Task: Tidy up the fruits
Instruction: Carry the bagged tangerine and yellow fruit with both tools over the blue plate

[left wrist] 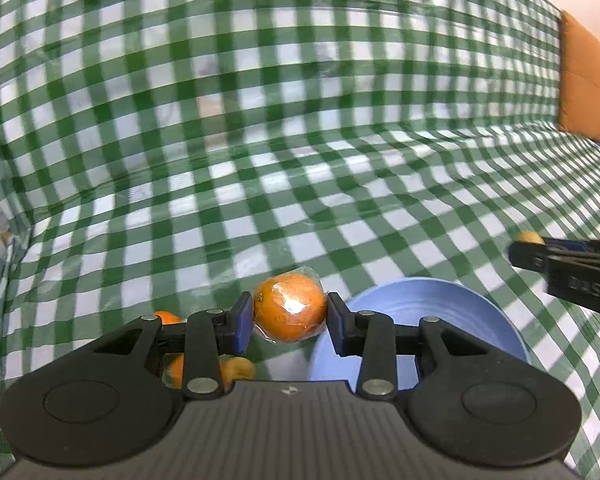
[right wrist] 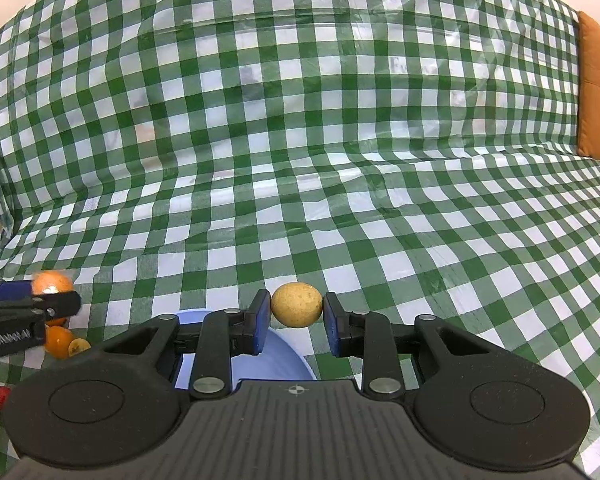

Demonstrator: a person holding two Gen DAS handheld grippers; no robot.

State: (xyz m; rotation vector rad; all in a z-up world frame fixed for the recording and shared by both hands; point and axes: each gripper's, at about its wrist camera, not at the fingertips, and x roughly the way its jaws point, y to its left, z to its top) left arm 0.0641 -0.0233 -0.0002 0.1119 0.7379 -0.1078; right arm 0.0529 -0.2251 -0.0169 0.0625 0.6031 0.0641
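We see our left gripper [left wrist: 290, 316] clamped on a round orange tangerine in clear plastic wrap [left wrist: 290, 307], its blue pads [left wrist: 242, 322] pressing both sides. The fruit is near-spherical, with no clear long axis; its stem dimple faces left. It hangs above the green-and-white checked tablecloth [left wrist: 260, 140], beside the pale blue round bowl [left wrist: 420, 312]. Our right gripper [right wrist: 296, 316] grips a tan, speckled, egg-shaped fruit [right wrist: 297, 305], long axis running sideways between the pads, just beyond the bowl's rim. More small orange fruits [right wrist: 60, 340] and one red one [right wrist: 2, 395] lie on the cloth.
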